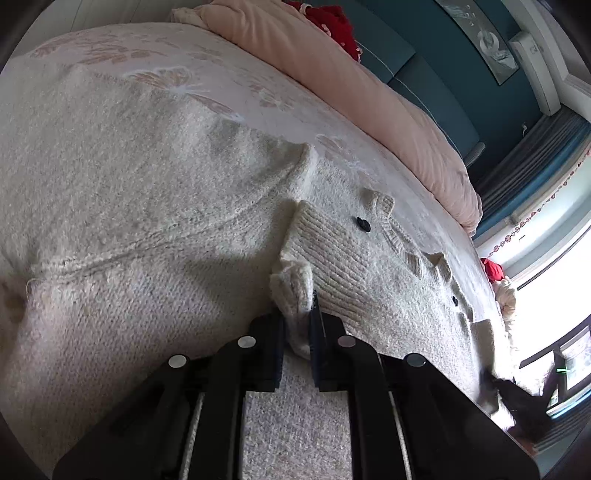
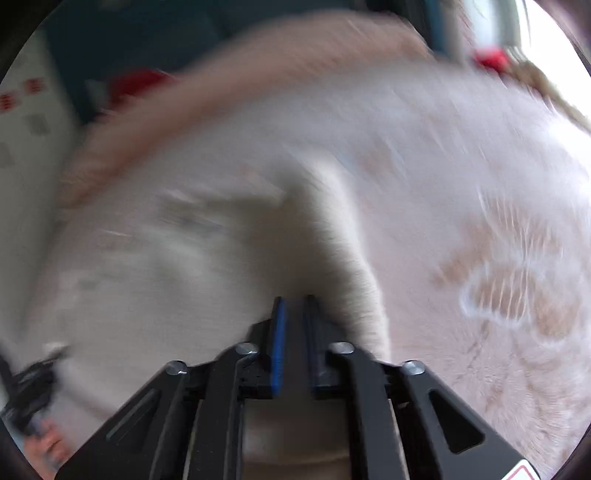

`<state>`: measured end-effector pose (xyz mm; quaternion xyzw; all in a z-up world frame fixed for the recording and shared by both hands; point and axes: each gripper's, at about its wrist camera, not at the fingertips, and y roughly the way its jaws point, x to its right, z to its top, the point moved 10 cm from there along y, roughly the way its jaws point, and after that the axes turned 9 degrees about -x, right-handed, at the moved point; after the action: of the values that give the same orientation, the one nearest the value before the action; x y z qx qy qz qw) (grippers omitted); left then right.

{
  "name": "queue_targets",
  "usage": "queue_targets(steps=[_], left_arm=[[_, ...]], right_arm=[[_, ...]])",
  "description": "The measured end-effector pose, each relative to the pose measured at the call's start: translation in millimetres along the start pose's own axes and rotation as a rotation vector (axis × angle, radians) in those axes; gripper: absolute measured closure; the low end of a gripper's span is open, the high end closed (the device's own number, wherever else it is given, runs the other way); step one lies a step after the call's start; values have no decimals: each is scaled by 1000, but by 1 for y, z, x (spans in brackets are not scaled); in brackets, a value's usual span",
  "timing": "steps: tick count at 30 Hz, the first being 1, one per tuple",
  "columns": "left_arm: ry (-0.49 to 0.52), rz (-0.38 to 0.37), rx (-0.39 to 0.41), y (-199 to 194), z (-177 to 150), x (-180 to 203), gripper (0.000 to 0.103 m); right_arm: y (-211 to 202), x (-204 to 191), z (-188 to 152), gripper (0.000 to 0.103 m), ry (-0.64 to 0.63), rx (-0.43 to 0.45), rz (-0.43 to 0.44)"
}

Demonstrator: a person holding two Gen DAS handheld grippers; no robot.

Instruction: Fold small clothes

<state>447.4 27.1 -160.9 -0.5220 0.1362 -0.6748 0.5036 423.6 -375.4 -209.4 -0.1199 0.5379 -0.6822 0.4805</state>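
Lying spread across the bed (image 1: 236, 92), a cream knitted cardigan (image 1: 122, 206) is seen from the left wrist camera, covering most of the floral bedcover. Black buttons (image 1: 363, 223) are noted along its front edge, and a ribbed cuff (image 1: 332, 258) is folded over onto the body of the garment. The left gripper (image 1: 297, 317) is pointed down at the knit, and its jaws are clamped on a bunched fold of the cuff's edge, the wool being pinched between the two black pads. A pink duvet (image 1: 369, 99) is heaped along the far side of the bed, with red fabric (image 1: 332, 26) beyond it against a teal wall. At the lower right edge of this view a dark blurred shape is recorded; what it is cannot be told. The right wrist view is heavily smeared by motion. In it the right gripper (image 2: 293, 306) is seen with its jaws drawn nearly together, one pad showing a blue face (image 2: 279, 343), and no cloth is made out between them. A pale raised fold of the cardigan (image 2: 325, 236) is located just beyond and to the right of the fingertips, touching the outer side of the right finger. The butterfly-patterned bedcover (image 2: 513, 295) is visible on the right of that view, the pink duvet (image 2: 229, 88) along the top.
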Motion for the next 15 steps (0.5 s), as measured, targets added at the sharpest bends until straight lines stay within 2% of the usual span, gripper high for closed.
queue_targets(steps=[1,2,3,5,8,9,11,13,14,15], left_arm=[[3,0,4,1,-1,0,91],[4,-4,8,1,-1,0,91],[1,-13,10,1,-1,-1,91],[-11,-41,16,0,-2,-4,91],[-16,-49,21,-2,-2,-4,91],[-20,-46,21,-4,-2,-4,91],[-36,-23,20,-15,-2,-5,90],[-45,19,50,-40,-3,-12,76],[-55,50,90,-63,-1,-23,71],[-72,61,130,-88,3,-38,53]], right_arm=[[-4,0,3,103,19,21,24],[-18,-5,7,103,16,42,12],[-30,-13,7,98,0,69,16],[-46,-26,-3,98,-42,113,22],[-14,-16,-30,99,-103,30,-76],[-20,-13,-32,99,-99,70,-66],[-33,-13,-25,99,-78,69,-87],[-50,-14,-29,93,-49,94,-51],[-58,-17,-35,91,-53,110,-37],[-67,-23,-44,84,-71,122,-44]])
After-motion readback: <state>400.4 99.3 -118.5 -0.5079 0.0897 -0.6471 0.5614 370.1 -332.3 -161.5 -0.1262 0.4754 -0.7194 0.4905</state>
